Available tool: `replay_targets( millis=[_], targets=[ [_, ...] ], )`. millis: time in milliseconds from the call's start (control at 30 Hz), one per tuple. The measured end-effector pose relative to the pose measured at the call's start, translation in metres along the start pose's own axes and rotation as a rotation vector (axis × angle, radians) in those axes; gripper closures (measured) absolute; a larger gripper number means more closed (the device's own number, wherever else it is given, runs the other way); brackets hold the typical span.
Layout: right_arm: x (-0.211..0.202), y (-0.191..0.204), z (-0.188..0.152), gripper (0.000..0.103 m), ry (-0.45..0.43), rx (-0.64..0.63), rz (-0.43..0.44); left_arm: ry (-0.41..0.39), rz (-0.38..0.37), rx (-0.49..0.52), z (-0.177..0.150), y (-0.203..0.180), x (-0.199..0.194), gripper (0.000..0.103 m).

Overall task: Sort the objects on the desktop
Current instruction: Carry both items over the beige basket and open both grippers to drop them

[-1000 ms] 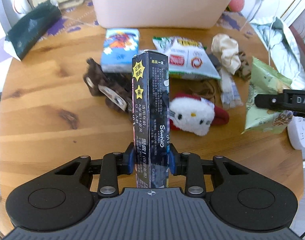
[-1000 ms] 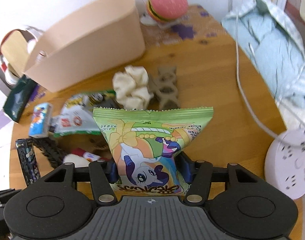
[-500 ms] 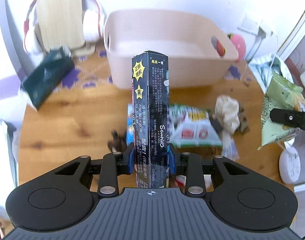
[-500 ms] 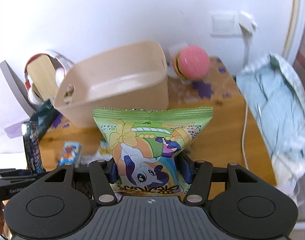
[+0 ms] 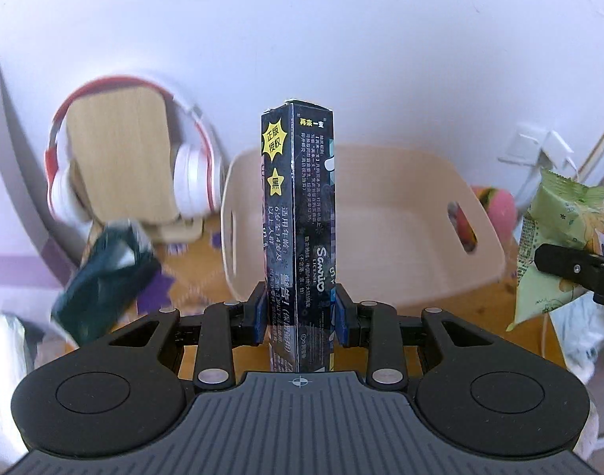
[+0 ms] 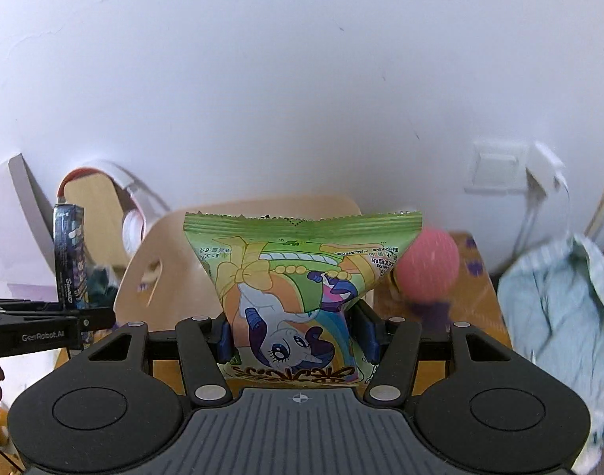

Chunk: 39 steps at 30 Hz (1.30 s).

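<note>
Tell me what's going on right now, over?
Left gripper shut on dark box. Right gripper shut on green snack bag. Beige bin ahead, path clear.

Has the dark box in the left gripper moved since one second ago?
Yes. The dark box, clamped in the left gripper, has risen off the table toward the beige bin, which now stands right behind it.

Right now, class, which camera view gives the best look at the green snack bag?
The right wrist view: the green snack bag fills its centre, front print fully visible, pinched between the right gripper's jaws. The left wrist view shows only a side-on sliver of the bag at its right edge, partly hidden by the gripper.
</note>
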State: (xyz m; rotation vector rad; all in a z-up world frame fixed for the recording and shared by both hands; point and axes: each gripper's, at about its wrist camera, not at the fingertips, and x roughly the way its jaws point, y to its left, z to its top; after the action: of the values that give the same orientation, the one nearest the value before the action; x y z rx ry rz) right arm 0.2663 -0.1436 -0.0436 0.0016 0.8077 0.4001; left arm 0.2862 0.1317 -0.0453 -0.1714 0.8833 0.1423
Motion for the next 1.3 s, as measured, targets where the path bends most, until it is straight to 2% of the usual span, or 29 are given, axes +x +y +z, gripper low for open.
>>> replay_targets(
  millis=[200, 367, 567, 800, 833, 867, 900, 1000, 1100, 1300],
  targets=[
    [0.037, -0.002, 0.024, 0.048, -0.007, 0.015, -0.003, -0.004, 0.01, -0.011, 0.032, -0.006, 0.032, 0.07],
    [0.075, 0.001, 0.03, 0.048, 0.046, 0.014, 0.001, 0.038, 0.048, 0.023, 0.046, -0.018, 0.071, 0.07],
    [0.116, 0.008, 0.023, 0.048, 0.132, -0.025, -0.022, 0.138, 0.077, 0.062, 0.042, -0.026, 0.117, 0.07],
    [0.143, 0.011, 0.009, 0.047, 0.204, -0.075, -0.046, 0.214, 0.091, 0.098, 0.033, -0.028, 0.147, 0.07],
    [0.145, 0.012, 0.007, 0.046, 0.209, -0.087, -0.049, 0.209, 0.093, 0.104, 0.032, -0.029, 0.148, 0.069],
    [0.147, 0.013, 0.006, 0.038, 0.214, -0.096, -0.053, 0.205, 0.098, 0.111, 0.032, -0.03, 0.148, 0.063],
    [0.147, 0.012, 0.005, 0.038, 0.215, -0.102, -0.057, 0.201, 0.103, 0.117, 0.031, -0.03, 0.148, 0.056],
    [0.147, 0.012, 0.002, 0.031, 0.212, -0.118, -0.064, 0.183, 0.098, 0.112, 0.029, -0.027, 0.143, 0.047],
    [0.14, 0.013, 0.003, 0.017, 0.198, -0.121, -0.054, 0.167, 0.092, 0.099, 0.028, -0.023, 0.135, 0.043],
    [0.118, 0.014, 0.009, 0.004, 0.159, -0.123, -0.047, 0.138, 0.077, 0.065, 0.034, -0.015, 0.108, 0.039]
  ],
)
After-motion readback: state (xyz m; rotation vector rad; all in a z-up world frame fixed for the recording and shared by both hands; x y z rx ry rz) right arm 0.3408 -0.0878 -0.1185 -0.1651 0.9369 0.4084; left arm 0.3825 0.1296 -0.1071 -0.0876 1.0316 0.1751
